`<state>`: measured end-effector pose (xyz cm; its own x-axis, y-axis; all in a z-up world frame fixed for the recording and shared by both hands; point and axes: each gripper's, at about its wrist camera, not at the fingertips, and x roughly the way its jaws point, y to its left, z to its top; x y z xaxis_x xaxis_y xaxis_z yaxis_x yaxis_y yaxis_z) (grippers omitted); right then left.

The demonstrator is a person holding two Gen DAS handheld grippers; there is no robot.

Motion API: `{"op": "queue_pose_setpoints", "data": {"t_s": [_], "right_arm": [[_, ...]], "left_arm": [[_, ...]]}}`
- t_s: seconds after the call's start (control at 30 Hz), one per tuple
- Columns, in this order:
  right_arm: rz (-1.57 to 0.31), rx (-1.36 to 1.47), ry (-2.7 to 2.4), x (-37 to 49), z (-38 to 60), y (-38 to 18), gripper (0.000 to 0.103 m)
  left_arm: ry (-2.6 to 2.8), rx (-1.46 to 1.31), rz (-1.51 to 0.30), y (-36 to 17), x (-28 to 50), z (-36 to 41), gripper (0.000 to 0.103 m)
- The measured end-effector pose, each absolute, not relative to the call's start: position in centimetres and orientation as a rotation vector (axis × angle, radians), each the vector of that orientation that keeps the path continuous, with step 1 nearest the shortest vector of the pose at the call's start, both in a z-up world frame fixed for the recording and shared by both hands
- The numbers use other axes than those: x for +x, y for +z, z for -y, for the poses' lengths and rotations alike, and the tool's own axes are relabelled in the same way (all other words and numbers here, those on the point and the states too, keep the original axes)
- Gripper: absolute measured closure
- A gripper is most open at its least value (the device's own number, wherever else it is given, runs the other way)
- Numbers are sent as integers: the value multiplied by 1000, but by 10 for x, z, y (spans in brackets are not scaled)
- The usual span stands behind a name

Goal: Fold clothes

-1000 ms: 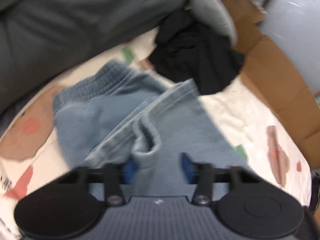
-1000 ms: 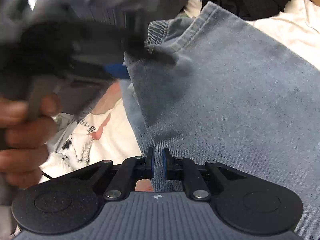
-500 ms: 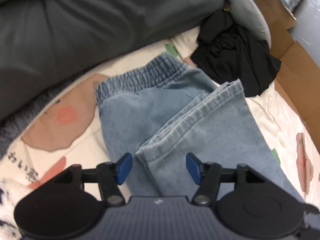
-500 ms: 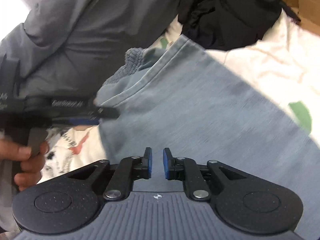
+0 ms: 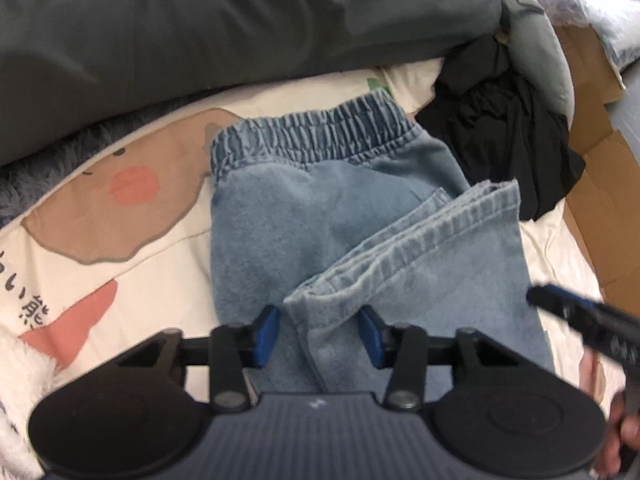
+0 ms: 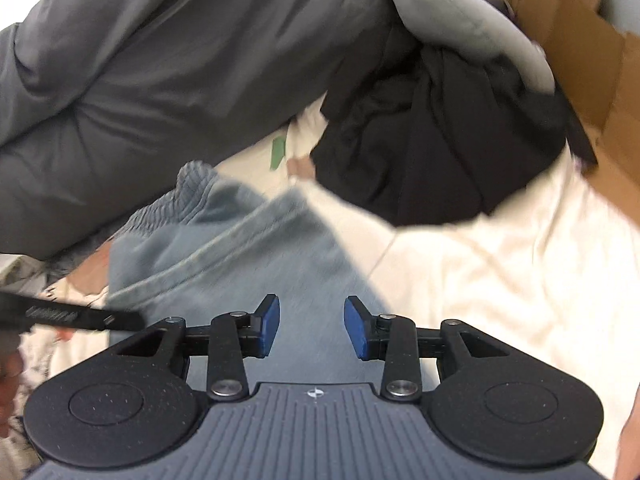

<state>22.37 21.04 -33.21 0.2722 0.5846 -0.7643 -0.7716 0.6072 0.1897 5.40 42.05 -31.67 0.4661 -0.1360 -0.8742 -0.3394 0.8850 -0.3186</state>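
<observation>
Light blue jeans [image 5: 320,208] with an elastic waistband lie on the bed sheet, legs folded back so the hems [image 5: 420,236] lie across the seat. My left gripper [image 5: 318,330] is open, its blue pads either side of the folded leg edge without closing on it. My right gripper [image 6: 312,330] is open and empty above the jeans [image 6: 248,248], which look blurred there. The right gripper's finger also shows at the right edge of the left wrist view [image 5: 576,316]. The left gripper's finger shows at the left edge of the right wrist view [image 6: 80,316].
A dark grey duvet [image 5: 200,24] lies along the far side. A black garment [image 5: 504,120] is heaped beyond the jeans on the right, next to a grey pillow [image 6: 460,16] and brown cardboard [image 5: 600,208]. The cream sheet [image 6: 500,280] has a printed cartoon pattern.
My right gripper has opened and let go of the jeans leg. The leg now lies folded over the seat. Both grippers have drawn back from the cloth.
</observation>
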Motion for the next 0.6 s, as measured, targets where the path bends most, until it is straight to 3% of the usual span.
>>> {"op": "queue_pose_setpoints", "data": {"t_s": [0.2,0.6], "right_arm": [[-887,-338,938,252,-243,-338,59],[-922,-419,1066,275,-281,-361,59]], "left_arm": [[113,-484,-1058,-307,51,-417,69],[95,-596,-1062,-333,58,-432,65]]}}
